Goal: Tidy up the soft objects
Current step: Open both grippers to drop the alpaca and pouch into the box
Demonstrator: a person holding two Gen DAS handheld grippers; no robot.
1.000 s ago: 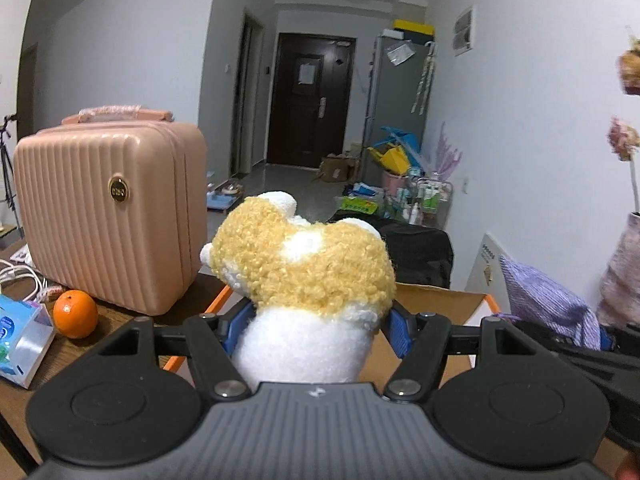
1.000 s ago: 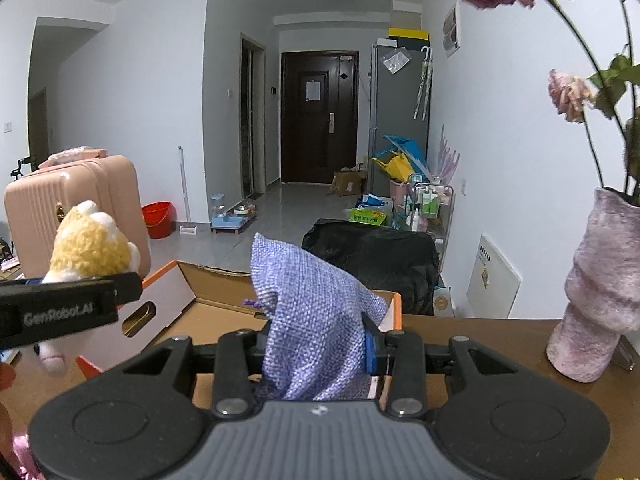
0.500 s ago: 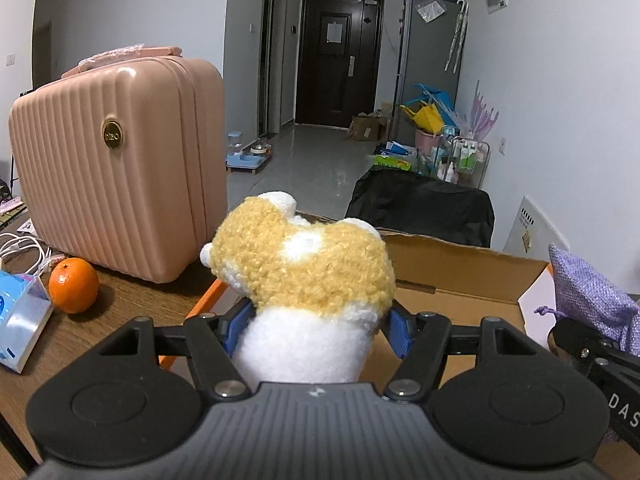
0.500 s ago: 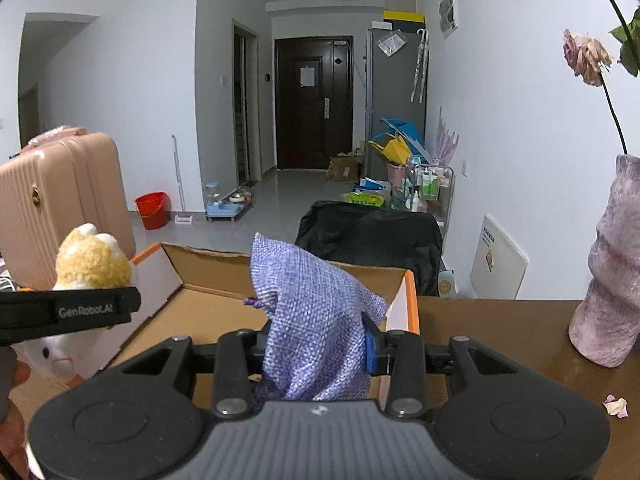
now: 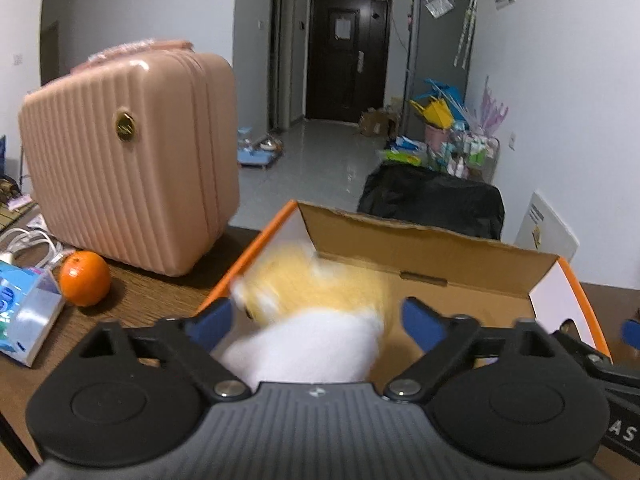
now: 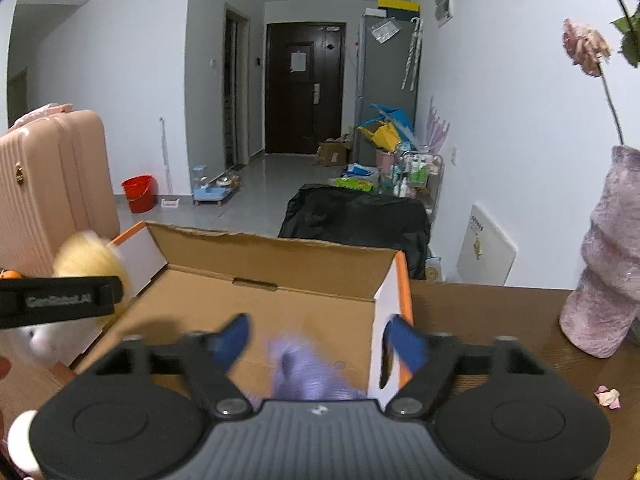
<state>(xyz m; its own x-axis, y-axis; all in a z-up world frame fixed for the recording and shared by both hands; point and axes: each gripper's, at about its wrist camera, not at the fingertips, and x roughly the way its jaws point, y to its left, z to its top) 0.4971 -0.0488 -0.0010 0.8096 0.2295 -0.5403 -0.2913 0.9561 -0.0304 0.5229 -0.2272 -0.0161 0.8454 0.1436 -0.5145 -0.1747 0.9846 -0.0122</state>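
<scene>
A yellow and white plush toy, blurred, drops between the spread fingers of my left gripper, whose jaws are opening with the pads off it. It is over the left end of the open cardboard box. In the right wrist view a purple cloth pouch, also blurred, falls between the blue pads of my right gripper, whose jaws are opening too. It is above the floor of the cardboard box. The plush toy shows at the left behind the left gripper's arm.
A pink ribbed suitcase stands left of the box, with an orange, a blue tissue pack and white cables beside it. A pink textured vase with dried roses stands at the right. Petals lie on the brown table.
Both grippers sank toward the box and then spread their jaws. The plush toy and the purple pouch, held upright before, now slip down out of the grips.
</scene>
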